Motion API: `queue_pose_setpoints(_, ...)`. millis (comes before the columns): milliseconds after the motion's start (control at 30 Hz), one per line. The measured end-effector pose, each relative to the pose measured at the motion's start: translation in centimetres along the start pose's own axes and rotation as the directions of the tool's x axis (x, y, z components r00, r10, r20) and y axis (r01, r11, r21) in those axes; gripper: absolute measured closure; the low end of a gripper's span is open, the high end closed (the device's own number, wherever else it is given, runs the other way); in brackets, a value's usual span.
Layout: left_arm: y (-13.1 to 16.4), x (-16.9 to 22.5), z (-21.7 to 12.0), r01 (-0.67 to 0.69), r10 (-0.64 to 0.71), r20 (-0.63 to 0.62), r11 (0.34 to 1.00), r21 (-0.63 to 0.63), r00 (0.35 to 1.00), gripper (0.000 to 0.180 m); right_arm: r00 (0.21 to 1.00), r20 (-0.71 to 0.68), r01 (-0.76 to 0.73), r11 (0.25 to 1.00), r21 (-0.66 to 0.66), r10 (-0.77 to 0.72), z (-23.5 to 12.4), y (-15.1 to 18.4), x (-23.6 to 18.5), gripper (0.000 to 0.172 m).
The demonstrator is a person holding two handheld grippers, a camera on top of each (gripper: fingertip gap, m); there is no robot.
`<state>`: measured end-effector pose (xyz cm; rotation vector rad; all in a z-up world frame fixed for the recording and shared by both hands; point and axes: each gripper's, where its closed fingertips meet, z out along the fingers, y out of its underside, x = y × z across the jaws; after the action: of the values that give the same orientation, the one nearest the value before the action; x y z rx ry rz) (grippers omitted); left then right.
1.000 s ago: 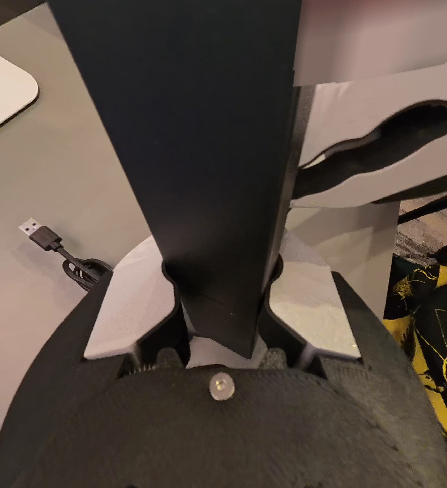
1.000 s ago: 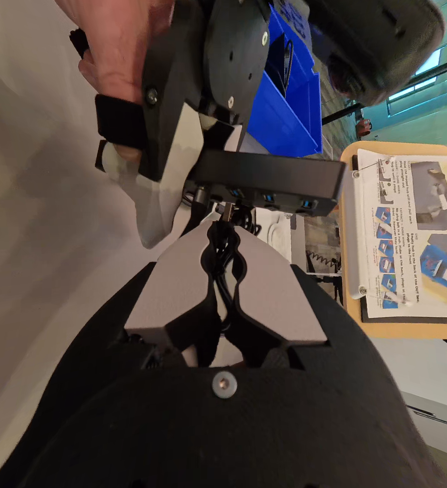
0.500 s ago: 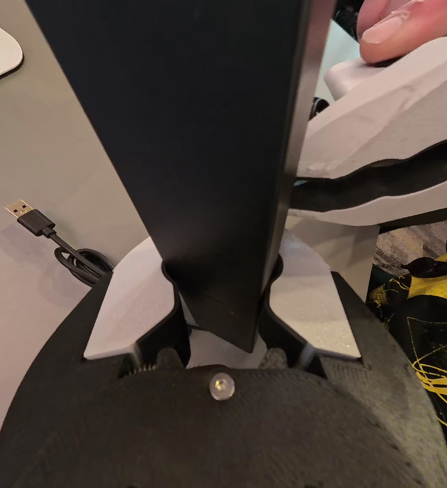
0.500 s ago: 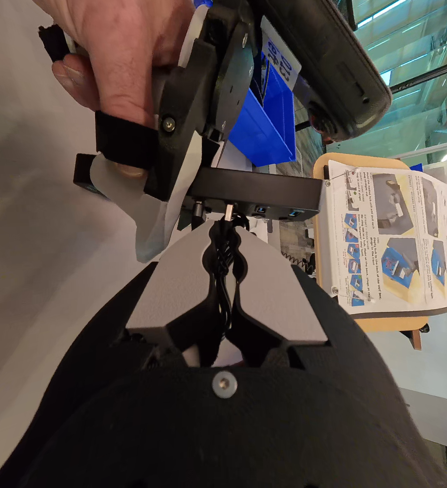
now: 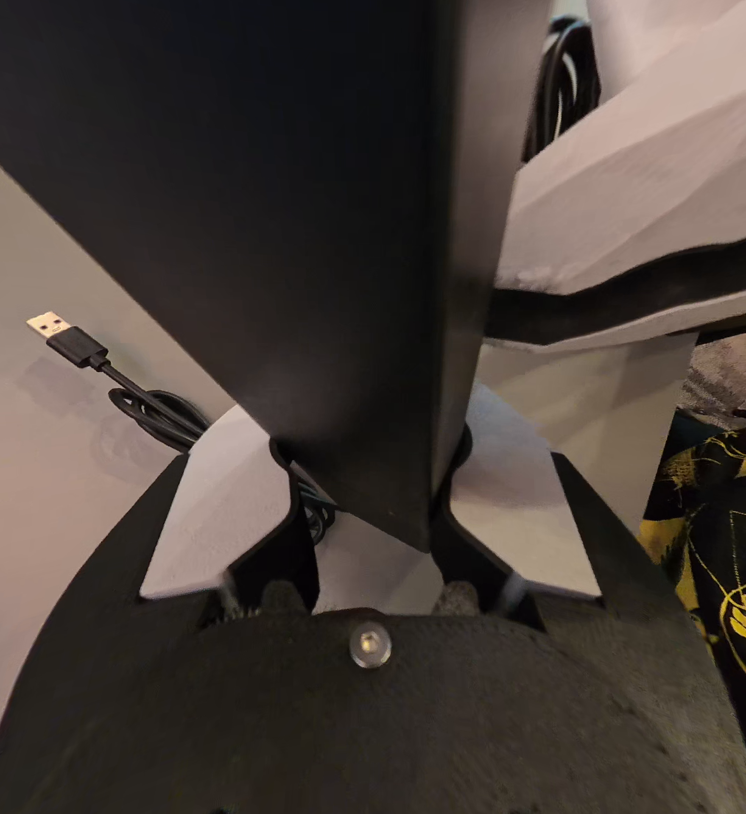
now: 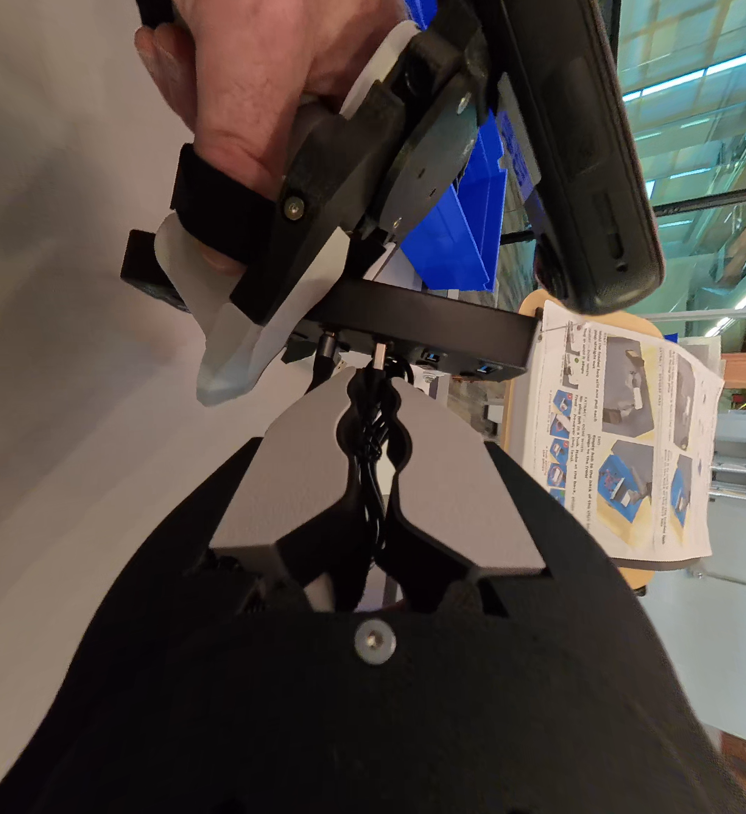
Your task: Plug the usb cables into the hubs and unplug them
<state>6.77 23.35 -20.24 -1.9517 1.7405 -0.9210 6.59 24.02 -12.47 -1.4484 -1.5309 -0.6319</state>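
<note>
One black hub [image 5: 274, 220] fills the upper middle of the left wrist view, rising from between the left gripper [image 5: 371, 445] and its two grey fingers [image 5: 230, 484], which stand wide apart with the hub's narrow end wedged between them, both inner edges against its sides. In the right wrist view the same hub [image 6: 428, 317] runs as a flat bar across the centre, and the left gripper [image 6: 247, 334] clamps its left end, worked by one hand [image 6: 252, 88] at the upper left. The right gripper [image 6: 373, 387] points up from the lower middle, its two fingers [image 6: 309, 462] nearly closed on one bundled black cable [image 6: 371, 440] just behind its plug. That silver plug [image 6: 380, 359] pokes out past the fingertips and meets the underside of the hub at a port; how deep it sits cannot be told. Just left of it, one other dark plug [image 6: 327, 352] is already seated in the hub. To the right along the same edge, two blue ports [image 6: 432, 356] are open. One blue bin [image 6: 450, 246] stands behind the hub in the upper middle, and one printed sheet [image 6: 617, 440] on a board lies at the right. In the left wrist view a third cable [image 5: 150, 405] rests coiled on the grey table [image 5: 31, 484] at middle left, apart from both grippers, its plug [image 5: 67, 339] pointing to the upper left.
</note>
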Motion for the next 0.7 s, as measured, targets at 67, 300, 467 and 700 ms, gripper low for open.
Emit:
queue_pose_setpoints(67, 0.41, -0.02, 0.25, -0.003, 0.003, 0.008, 1.000, -0.027, 1.000, 0.112, 0.999, 0.014, 0.049, 0.999, 0.000, -0.049, -0.02, 0.03, -0.21, 0.166)
queue_pose_setpoints(300, 0.82, -0.22, 0.57, 0.003, -0.002, 0.020, 0.999, -0.043, 1.000, 0.112, 0.998, 0.027, 0.060, 0.998, 0.002, -0.060, 0.27, -0.02, -0.56, 0.165)
queue_pose_setpoints(467, 0.51, -0.18, 0.35, 0.017, -0.017, 0.012, 1.000, -0.018, 1.000, 0.112, 0.999, -0.025, 0.025, 1.000, -0.008, -0.025, 0.33, -0.35, -0.39, 0.166)
queue_pose_setpoints(700, 0.71, -0.49, 0.43, 0.002, 0.000, 0.043, 0.999, -0.040, 0.999, 0.112, 0.999, -0.025, 0.034, 0.999, -0.032, -0.035, 0.48, -0.28, -0.51, 0.166)
